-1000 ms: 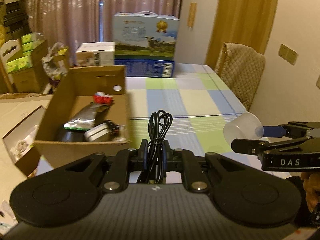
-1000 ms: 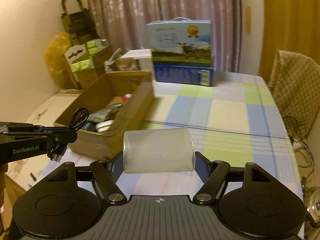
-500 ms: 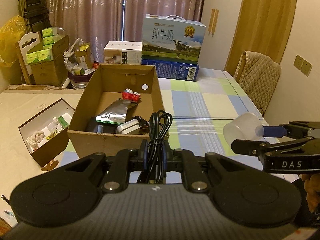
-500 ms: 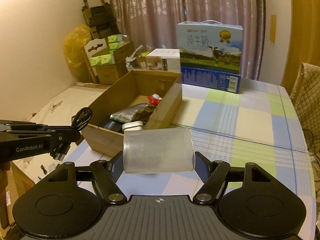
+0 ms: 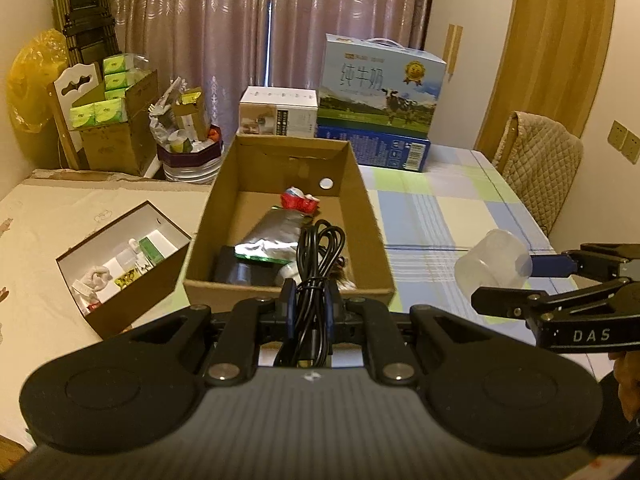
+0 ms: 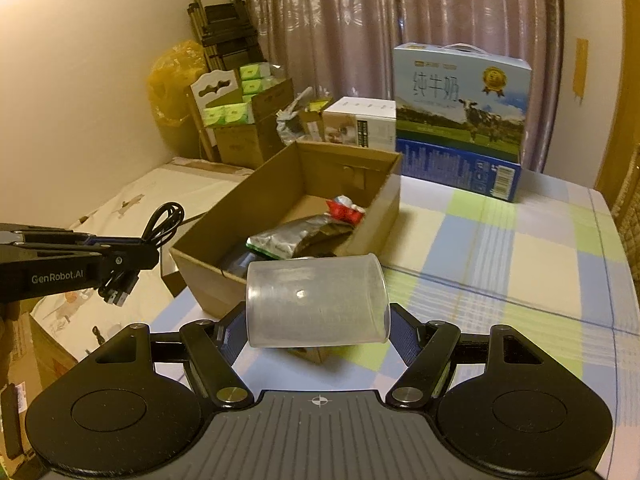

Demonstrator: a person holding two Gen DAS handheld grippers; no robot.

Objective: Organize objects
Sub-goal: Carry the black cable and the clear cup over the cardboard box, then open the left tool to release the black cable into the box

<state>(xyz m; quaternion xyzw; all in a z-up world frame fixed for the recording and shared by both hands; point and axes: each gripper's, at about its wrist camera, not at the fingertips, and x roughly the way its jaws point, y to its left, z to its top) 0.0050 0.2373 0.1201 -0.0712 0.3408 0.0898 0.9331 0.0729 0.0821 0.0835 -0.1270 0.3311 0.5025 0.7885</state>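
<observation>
1. Cardboard box [image 5: 366,216], centre of the left wrist view: plain brown.
2. Cable [image 5: 316,256], coiled: black.
3. Cup [image 6: 316,304], lower centre of the right wrist view: frosted, translucent, colourless.
4. Pouch [image 5: 276,236] in the box: silver foil with a green band.
5. Small packet [image 5: 298,201] in the box: red and white.
6. Tablecloth [image 5: 436,216], right of frame: checked in pale blue, light green and cream, with fine white stripes.
7. Milk carton [image 5: 380,96], upper centre: sky blue and green, cow print, gold seal.
8. Curtain [image 5: 224,24], top: mauve, patterned.
9. Small open box [image 5: 132,300], lower left: dark brown outside, white inside.
10. Grippers' bodies: black.
</observation>
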